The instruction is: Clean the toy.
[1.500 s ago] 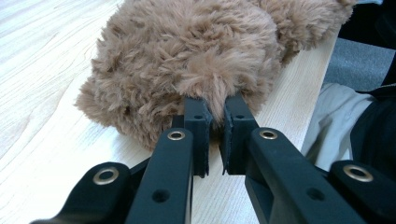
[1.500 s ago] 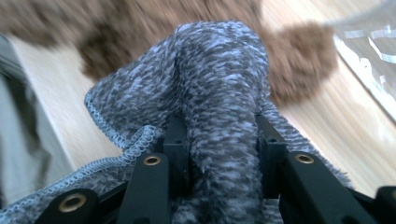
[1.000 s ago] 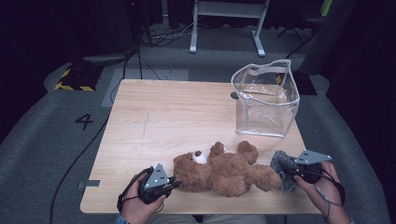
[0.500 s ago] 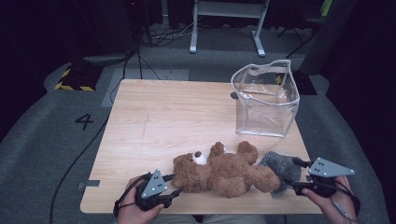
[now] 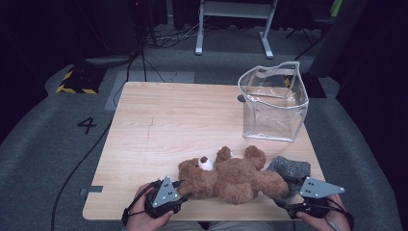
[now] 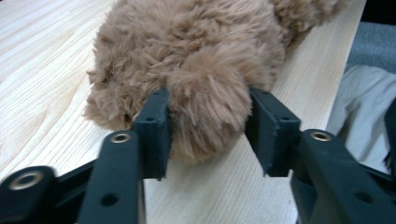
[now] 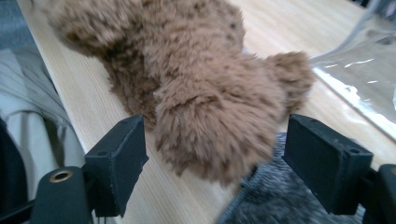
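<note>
**Both grippers line up on the teddy bear's ends**

The brown teddy bear (image 5: 231, 175) lies on its back along the near edge of the wooden table (image 5: 183, 120), head toward 9 o'clock, one leg resting on a grey knitted cloth (image 5: 288, 171) at 3 o'clock. A clear plastic bag (image 5: 274, 103) stands open at 1 o'clock from the bear.

The left gripper (image 6: 205, 135) has just been closing; its jaws bracket an ear with the left pad touching fur and the right pad just clear, so nothing is clamped yet. The right gripper (image 7: 215, 154) has just been opening and stands wide around a foot, both pads apart from it.

To grip well, I judge each gripper should push deeper before closing, past the loose fur onto stuffed bulk, and the right one should keep the cloth out of its bite.
</note>
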Demonstrator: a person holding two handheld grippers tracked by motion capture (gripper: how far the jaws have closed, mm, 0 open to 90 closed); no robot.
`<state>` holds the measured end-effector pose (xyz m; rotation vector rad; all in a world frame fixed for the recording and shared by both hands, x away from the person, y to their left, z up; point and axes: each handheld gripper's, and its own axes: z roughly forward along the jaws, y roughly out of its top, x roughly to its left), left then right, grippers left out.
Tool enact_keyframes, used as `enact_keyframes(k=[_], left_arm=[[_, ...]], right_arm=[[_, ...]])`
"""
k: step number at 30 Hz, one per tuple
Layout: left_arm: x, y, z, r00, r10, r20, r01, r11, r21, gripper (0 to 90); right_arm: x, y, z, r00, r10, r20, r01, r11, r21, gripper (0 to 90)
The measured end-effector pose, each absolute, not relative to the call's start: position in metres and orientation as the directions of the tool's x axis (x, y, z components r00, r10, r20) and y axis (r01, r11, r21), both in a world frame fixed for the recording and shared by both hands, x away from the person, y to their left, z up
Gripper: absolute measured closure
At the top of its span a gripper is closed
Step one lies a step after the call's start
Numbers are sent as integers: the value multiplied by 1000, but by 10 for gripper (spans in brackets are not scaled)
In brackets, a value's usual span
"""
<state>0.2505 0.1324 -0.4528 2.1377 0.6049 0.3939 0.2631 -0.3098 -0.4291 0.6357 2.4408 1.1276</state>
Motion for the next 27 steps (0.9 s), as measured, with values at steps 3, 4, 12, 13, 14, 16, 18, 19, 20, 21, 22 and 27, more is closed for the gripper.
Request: enact_keyframes(k=[3, 4, 12, 13, 14, 16, 18, 19, 20, 21, 22, 27], left_arm=[[252, 133, -452, 831, 554, 57, 291, -520, 803, 648], [252, 133, -451, 830, 555, 53, 297, -521, 800, 678], [249, 130, -443, 839, 541, 55, 293, -535, 792, 806], [248, 131, -441, 845, 532, 55, 288, -539, 791, 810], [247, 130, -440, 844, 534, 47, 289, -529, 798, 812], [244, 132, -436, 853, 521, 36, 288, -526, 800, 818], [241, 134, -431, 861, 509, 13, 291, -512, 808, 821], [240, 135, -428, 866, 501, -5, 296, -504, 811, 822], [238, 136, -425, 873, 487, -23, 300, -500, 812, 823], [235, 137, -421, 882, 470, -31, 296, -500, 814, 823], [233, 137, -420, 888, 459, -36, 290, -497, 818, 824], [226, 137, -411, 901, 424, -91, 311, -485, 817, 824]], right_arm=[[270, -304, -439, -834, 530, -154, 234, 591, 772, 323], [272, -302, -440, -839, 521, -158, 227, 599, 768, 389], [268, -306, -423, -842, 516, -156, 212, 583, 784, 598], [267, -307, -420, -845, 511, -158, 208, 586, 783, 605], [266, -307, -418, -845, 512, -154, 210, 582, 785, 608], [265, -308, -413, -847, 512, -142, 216, 576, 788, 615], [263, -310, -408, -851, 509, -131, 221, 573, 789, 622], [262, -311, -404, -853, 506, -124, 225, 572, 789, 625], [261, -312, -401, -857, 505, -107, 233, 564, 792, 626], [259, -312, -397, -859, 503, -90, 244, 558, 793, 626], [257, -312, -393, -864, 497, -74, 251, 555, 793, 626], [251, -315, -384, -869, 493, -43, 270, 544, 795, 622]])
